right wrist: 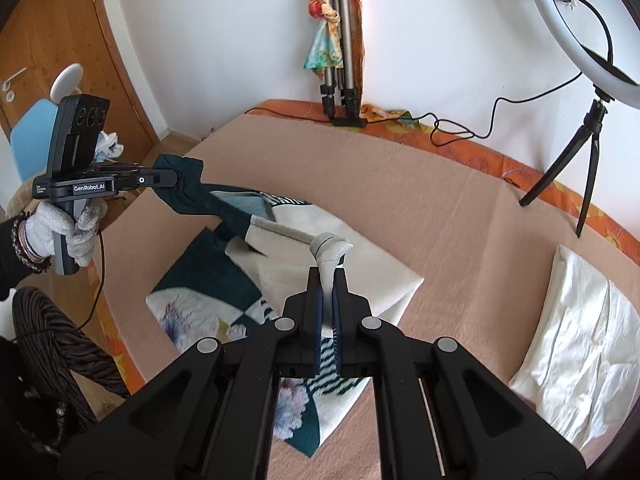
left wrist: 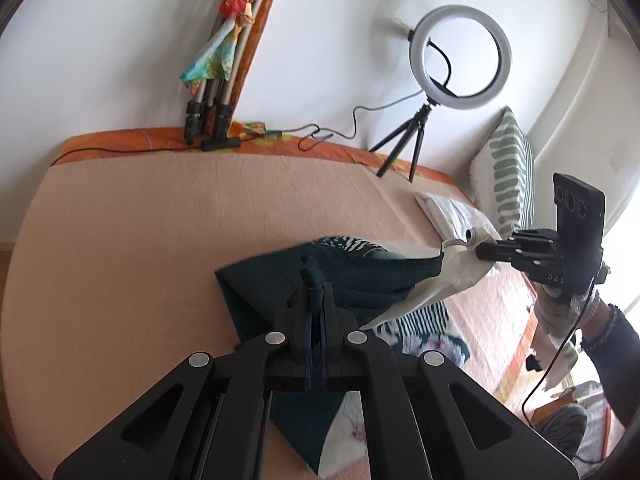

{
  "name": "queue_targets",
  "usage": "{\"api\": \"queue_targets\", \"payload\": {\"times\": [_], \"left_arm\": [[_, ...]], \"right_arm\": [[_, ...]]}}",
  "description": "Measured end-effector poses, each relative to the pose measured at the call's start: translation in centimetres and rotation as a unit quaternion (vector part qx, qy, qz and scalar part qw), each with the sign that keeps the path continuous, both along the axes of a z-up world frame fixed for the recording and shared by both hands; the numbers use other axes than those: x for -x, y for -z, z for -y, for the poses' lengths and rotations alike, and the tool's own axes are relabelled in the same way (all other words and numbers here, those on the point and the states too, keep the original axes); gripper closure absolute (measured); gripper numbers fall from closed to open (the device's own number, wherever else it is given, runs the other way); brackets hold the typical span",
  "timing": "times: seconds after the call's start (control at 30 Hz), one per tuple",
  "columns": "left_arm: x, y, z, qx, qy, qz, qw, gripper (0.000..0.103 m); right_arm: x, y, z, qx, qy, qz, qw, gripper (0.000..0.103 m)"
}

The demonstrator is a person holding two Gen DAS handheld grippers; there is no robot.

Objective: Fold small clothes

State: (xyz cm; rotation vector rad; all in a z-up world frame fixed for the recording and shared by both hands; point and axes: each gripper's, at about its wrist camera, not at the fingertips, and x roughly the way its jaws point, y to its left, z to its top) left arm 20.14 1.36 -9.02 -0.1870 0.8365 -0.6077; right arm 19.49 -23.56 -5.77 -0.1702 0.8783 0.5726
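A small cloth, dark teal and cream with a flower print (right wrist: pixel 256 292), lies partly on the peach bed cover (right wrist: pixel 460 208) and is lifted along one edge. My left gripper (left wrist: pixel 314 280) is shut on a teal corner of the cloth (left wrist: pixel 360 280); it also shows in the right wrist view (right wrist: pixel 176 178), held up at the left. My right gripper (right wrist: pixel 330 276) is shut on a cream corner; in the left wrist view it (left wrist: pixel 478 250) pinches that corner at the right. The edge hangs stretched between both grippers.
A folded white cloth (right wrist: pixel 580 344) lies at the right of the bed. A ring light on a tripod (left wrist: pixel 460 60), a folded tripod with scarves (left wrist: pixel 224 60) and a cable (right wrist: pixel 460 128) stand along the wall. A striped pillow (left wrist: pixel 508 168) leans at the back right.
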Motion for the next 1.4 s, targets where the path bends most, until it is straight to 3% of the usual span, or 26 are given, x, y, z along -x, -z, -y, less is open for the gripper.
{"api": "queue_targets", "payload": {"times": [0.17, 0.33, 0.47, 0.57, 0.67, 0.73, 0.93, 1.07, 1.4], "left_arm": [[4.2, 3.8, 0.8, -0.039, 0.023, -0.007, 0.999, 0.102], [6.7, 5.1, 1.2, -0.067, 0.03, 0.003, 0.9973, 0.101], [8.3, 5.2, 1.2, -0.087, 0.037, 0.009, 0.9955, 0.1], [9.6, 5.0, 0.9, -0.104, 0.046, 0.007, 0.9935, 0.089], [11.2, 3.9, 0.2, -0.101, 0.06, 0.013, 0.993, 0.089], [11.8, 2.8, -0.4, -0.091, 0.057, 0.015, 0.9941, 0.089], [10.8, 0.7, -0.3, -0.071, 0.036, 0.035, 0.9962, 0.089], [8.8, 1.9, 1.7, -0.068, 0.032, 0.02, 0.9969, 0.089], [8.1, 7.5, 4.3, -0.116, 0.044, -0.049, 0.9911, 0.089]], "right_arm": [[4.1, 3.6, 0.5, 0.005, 0.023, -0.01, 1.0, 0.098], [6.4, 5.2, 0.4, 0.022, 0.032, 0.005, 0.999, 0.098], [8.1, 5.3, 0.7, 0.054, 0.039, 0.029, 0.997, 0.098], [9.6, 5.3, 1.2, 0.074, 0.022, 0.03, 0.997, 0.098], [10.5, 4.8, 2.3, 0.064, 0.018, 0.014, 0.998, 0.095], [11.0, 3.7, 2.8, 0.031, 0.01, 0.007, 0.999, 0.09], [11.3, 1.4, 2.5, -0.044, 0.006, 0.012, 0.999, 0.084], [9.1, 3.0, 0.8, -0.018, 0.044, 0.014, 0.999, 0.084], [7.5, 9.6, 0.0, 0.014, 0.077, -0.066, 0.995, 0.084]]}}
